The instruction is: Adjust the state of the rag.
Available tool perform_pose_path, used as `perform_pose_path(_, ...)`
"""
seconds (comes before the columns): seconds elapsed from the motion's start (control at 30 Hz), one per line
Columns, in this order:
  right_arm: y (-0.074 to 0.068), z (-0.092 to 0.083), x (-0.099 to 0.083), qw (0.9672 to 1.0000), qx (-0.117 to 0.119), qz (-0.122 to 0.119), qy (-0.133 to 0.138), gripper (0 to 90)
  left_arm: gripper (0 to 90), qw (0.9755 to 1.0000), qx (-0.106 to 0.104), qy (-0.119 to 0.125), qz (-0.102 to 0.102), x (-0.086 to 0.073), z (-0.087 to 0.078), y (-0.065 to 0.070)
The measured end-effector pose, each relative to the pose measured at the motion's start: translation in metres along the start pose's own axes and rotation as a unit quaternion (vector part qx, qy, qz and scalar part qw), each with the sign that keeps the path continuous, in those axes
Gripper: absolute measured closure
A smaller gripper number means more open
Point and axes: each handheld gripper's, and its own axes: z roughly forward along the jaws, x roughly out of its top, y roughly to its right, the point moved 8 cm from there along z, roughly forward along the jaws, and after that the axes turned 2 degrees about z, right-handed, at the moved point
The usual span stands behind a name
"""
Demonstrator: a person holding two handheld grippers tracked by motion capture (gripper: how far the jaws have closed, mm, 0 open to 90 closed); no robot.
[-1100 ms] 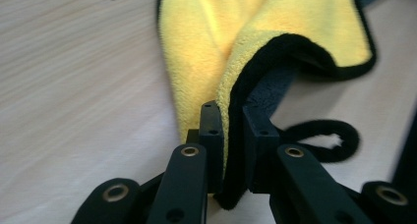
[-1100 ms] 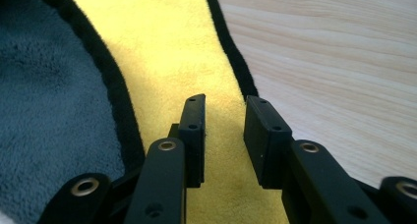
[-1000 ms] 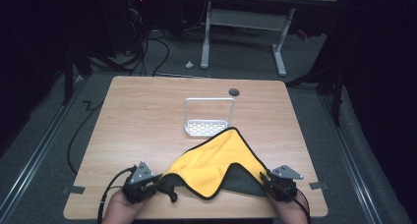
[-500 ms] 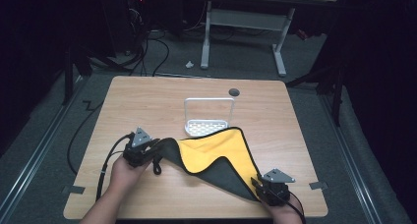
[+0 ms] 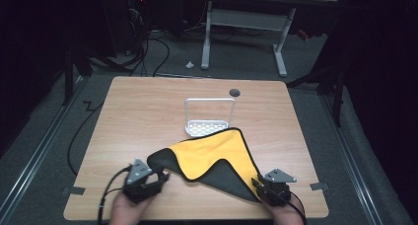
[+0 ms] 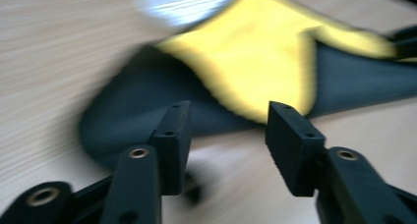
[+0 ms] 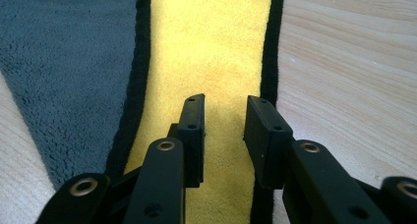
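Cloth (image 5: 212,158), yellow over grey, on wooden table (image 5: 138,116) in dark room.

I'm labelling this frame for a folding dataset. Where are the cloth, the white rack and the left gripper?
cloth (image 5: 212,153), high view, on its yellow face
white rack (image 5: 208,129), high view, on its perforated base
left gripper (image 5: 162,177), high view, between its fingertips
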Motion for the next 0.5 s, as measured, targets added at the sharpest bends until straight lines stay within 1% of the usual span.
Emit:
perform_pose_path(0.03, 0.0, 0.0, 0.0, 1.0, 0.0, 0.003, 0.0, 70.1, 46.7, 0.9998, -0.015, -0.007, 0.01, 0.004, 0.014, 0.013)
perform_pose_path(0.07, 0.0, 0.0, 0.0, 1.0, 0.001, 0.005, 0.0, 70.1, 41.3, 0.9993, -0.022, -0.017, 0.024, 0.005, 0.028, 0.023)
perform_pose_path(0.1, 0.0, 0.0, 0.0, 1.0, 0.001, 0.005, 0.0, 70.1, 41.3, 0.9984, -0.02, -0.033, 0.042, 0.004, 0.041, 0.03)
perform_pose_path(0.13, 0.0, 0.0, 0.0, 1.0, 0.004, 0.007, 0.001, 70.0, 40.0, 0.997, -0.015, -0.054, 0.053, 0.001, 0.054, 0.033)
perform_pose_path(0.17, 0.0, 0.0, 0.0, 1.0, 0.004, 0.007, 0.001, 70.0, 45.1, 0.9953, -0.006, -0.077, 0.058, -0.004, 0.064, 0.033)
perform_pose_path(0.2, 0.0, 0.0, 0.0, 1.0, 0.004, 0.007, 0.001, 70.0, 45.1, 0.9942, 0.001, -0.09, 0.059, -0.007, 0.07, 0.032)
perform_pose_path(0.23, 0.001, 0.0, 0.0, 1.0, 0.005, 0.007, 0.001, 70.0, 67.2, 0.9948, 0.013, -0.079, 0.063, -0.007, 0.07, 0.029)
perform_pose_path(0.27, 0.001, 0.0, 0.0, 1.0, 0.006, 0.007, 0.001, 70.0, 76.6, 0.9958, 0.005, -0.076, 0.051, -0.005, 0.066, 0.028)
perform_pose_path(0.3, 0.001, 0.0, 0.0, 1.0, 0.006, 0.007, 0.001, 70.1, 80.9, 0.997, -0.002, -0.068, 0.038, -0.004, 0.06, 0.027)
perform_pose_path(0.33, 0.001, 0.0, 0.0, 1.0, 0.006, 0.007, 0.001, 70.1, 80.9, 0.9975, -0.005, -0.061, 0.036, -0.002, 0.052, 0.027)
perform_pose_path(0.37, 0.001, 0.0, 0.0, 1.0, 0.007, 0.006, 0.001, 70.1, 82.7, 0.9977, -0.006, -0.055, 0.04, -0.002, 0.044, 0.029)
perform_pose_path(0.4, 0.001, 0.0, 0.0, 1.0, 0.006, 0.006, 0.0, 70.0, 82.8, 0.9978, -0.012, -0.052, 0.04, -0.008, 0.025, 0.032)
perform_pose_path(0.43, 0.001, 0.0, 0.0, 1.0, 0.006, 0.006, 0.0, 70.0, 82.8, 0.9978, -0.012, -0.052, 0.04, -0.008, 0.025, 0.032)
perform_pose_path(0.5, 0.001, 0.0, 0.0, 1.0, 0.006, 0.004, -0.001, 70.0, 82.7, 0.9981, -0.024, -0.051, 0.025, -0.02, 0.006, 0.034)
